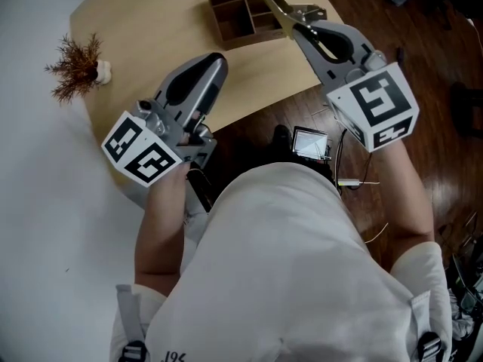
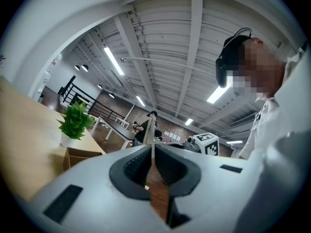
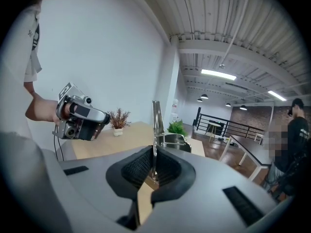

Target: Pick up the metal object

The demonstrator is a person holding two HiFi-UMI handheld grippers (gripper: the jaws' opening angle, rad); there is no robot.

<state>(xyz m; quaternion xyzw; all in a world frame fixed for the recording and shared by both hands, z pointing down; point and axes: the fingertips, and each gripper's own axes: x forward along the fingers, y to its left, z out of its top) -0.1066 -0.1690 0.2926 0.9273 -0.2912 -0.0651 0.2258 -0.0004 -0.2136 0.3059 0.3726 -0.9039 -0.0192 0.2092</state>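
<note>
My right gripper [image 1: 296, 23] is clamped on the end of the metal piece [image 1: 273, 0] (tongs, I think), which is thin, stiff, light and likely slick, pointing to 11 o'clock over the tray [image 1: 241, 41], while my left gripper [image 1: 215, 62] hangs closed and empty.

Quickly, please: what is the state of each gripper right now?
Left gripper: closed, nothing in it.
Right gripper: closed on the metal object.
</note>
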